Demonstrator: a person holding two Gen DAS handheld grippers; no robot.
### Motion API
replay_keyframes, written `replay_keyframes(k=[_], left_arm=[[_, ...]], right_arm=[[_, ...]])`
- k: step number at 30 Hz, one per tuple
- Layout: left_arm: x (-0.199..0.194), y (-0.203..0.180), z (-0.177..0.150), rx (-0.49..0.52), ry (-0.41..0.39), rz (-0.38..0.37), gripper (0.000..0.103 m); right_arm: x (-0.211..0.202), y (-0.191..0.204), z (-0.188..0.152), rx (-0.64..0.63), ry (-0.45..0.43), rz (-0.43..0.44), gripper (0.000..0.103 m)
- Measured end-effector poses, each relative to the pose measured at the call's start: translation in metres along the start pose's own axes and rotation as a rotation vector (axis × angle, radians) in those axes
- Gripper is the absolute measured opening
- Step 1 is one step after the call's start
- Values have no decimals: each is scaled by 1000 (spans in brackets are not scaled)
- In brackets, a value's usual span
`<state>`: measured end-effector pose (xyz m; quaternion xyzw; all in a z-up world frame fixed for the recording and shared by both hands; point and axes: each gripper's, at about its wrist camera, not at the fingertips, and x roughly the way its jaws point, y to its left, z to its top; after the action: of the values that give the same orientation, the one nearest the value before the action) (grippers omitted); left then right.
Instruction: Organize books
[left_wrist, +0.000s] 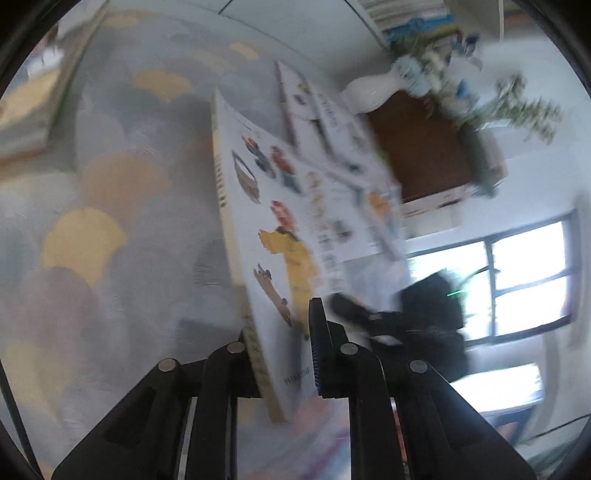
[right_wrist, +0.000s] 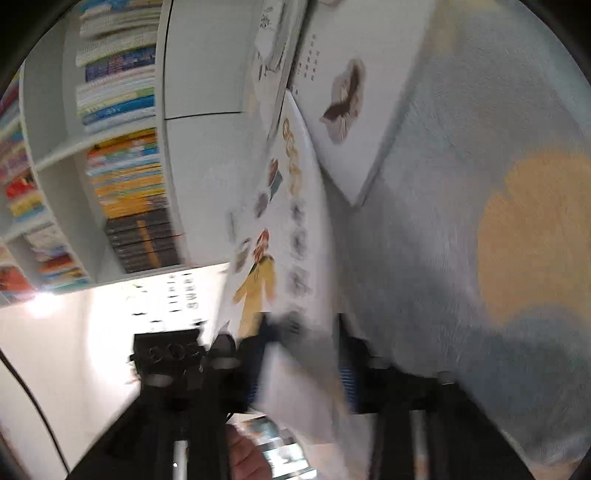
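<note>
so with the left gripper pinched on the picture book and the right gripper clamping its other edge above the rug, best keep it upright and move both together.

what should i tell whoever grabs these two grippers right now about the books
Left gripper: shut on the lower edge of the white picture book, held on edge above the rug.
Right gripper: jaws around the same book's edge; too blurred to tell whether they grip.
A second white book lies on the rug just beyond.
Bookshelf already holds many books.
Left: shelve the held book, then the one on the rug.
</note>
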<state>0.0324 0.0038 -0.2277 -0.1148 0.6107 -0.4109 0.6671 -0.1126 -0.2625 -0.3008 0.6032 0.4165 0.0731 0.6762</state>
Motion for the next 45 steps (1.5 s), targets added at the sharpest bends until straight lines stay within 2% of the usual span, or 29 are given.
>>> replay_keyframes(k=[1,3,4,5,9,14,16,21,25,30,37,41,45], left_arm=[[2,-1,-1,32,8,56,18],[6,-5,-3,83,13,134,21],[6,-6,-4,99,11,153,21],[4,-10,-5,123,-3,179,21],[-10,-17,-1,181,-49,174,20],[-39,-27,0,238,-115,161,20],[-52,-28,2,241,-149,177,20],[-78,-19,7,207,-191,155,21],[-94,-17,7,214,-236,143,22],[-121,-5,16,174,-308,124,22],[-161,40,32,107,-398,211,23],[-178,77,41,50,-421,272,23],[-181,110,51,-17,-431,276,24]], right_arm=[[1,6,-1,-40,0,-37,22],[5,27,-5,-170,17,-165,20],[8,41,-9,-252,26,-250,20],[11,49,-11,-294,34,-288,20],[17,91,-26,-507,20,-410,19],[26,138,-44,-718,-2,-486,19],[30,152,-48,-769,4,-486,20],[39,174,-52,-834,25,-464,20],[52,206,-66,-966,-2,-512,20],[62,228,-63,-998,3,-464,20],[121,261,-59,-1069,54,-379,20],[172,273,-50,-1075,133,-314,20],[216,275,-32,-1039,215,-268,20]])
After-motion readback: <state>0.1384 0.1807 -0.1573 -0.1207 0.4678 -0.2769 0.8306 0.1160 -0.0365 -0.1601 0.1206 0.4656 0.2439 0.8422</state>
